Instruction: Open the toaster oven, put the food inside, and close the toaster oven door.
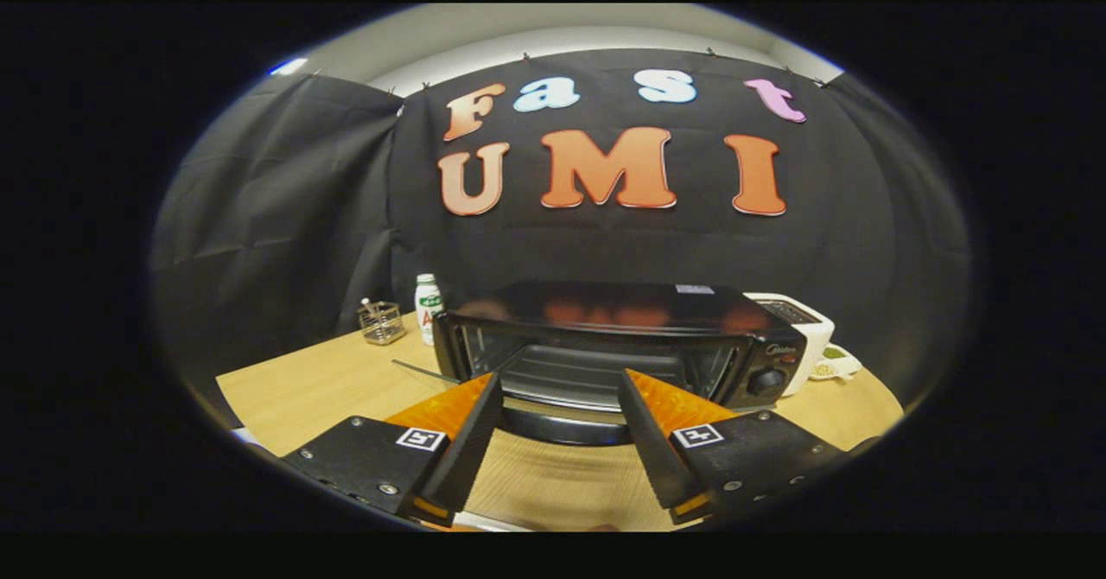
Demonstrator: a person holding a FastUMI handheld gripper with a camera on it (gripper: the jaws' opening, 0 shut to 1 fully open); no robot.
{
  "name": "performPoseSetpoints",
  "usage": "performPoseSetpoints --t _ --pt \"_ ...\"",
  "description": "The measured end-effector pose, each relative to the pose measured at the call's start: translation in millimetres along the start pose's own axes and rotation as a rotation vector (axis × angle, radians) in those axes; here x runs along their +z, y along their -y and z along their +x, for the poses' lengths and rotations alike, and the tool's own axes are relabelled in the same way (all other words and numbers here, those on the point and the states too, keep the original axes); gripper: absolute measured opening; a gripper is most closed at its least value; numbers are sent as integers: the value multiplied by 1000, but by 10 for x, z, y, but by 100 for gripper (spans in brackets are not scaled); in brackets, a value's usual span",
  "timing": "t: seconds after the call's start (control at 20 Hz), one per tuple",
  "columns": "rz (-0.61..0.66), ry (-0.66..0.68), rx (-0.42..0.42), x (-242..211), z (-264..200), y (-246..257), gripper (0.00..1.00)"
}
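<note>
**Oven door down, food not yet in**

The toaster oven (618, 346) sits on the wooden table (328, 384) with its door (562, 423) dropped flat toward us, so the opening step looks done. Inside I can see a ridged tray (596, 367) and nothing that reads as food on it. To my eye the loading and the closing are both still ahead.

The gripper (559, 389) is held low over the table, pointing straight at the oven mouth, roughly level. Its two fingers stand well apart with nothing between them; the lowered door lies just ahead of their tips. It carries no food.

What might be the food is a small dish (834, 363) with something pale in it, off to the right beyond a white toaster (799, 320) beside the oven; it is too small to tell for sure. Left of the oven stand a white bottle (427, 307) and a small wire basket (381, 321).
</note>
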State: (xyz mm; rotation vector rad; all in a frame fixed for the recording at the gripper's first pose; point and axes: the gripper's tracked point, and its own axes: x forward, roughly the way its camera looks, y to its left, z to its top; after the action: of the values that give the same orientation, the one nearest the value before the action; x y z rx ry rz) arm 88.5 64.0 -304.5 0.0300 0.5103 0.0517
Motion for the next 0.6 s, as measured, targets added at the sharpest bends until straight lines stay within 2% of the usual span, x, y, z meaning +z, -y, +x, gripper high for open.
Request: performPoseSetpoints --t 0.35,0.6 --pt "120 -128 81 -602 -279 -98 81" --pt "158 -259 82 -1100 -296 -59 80"
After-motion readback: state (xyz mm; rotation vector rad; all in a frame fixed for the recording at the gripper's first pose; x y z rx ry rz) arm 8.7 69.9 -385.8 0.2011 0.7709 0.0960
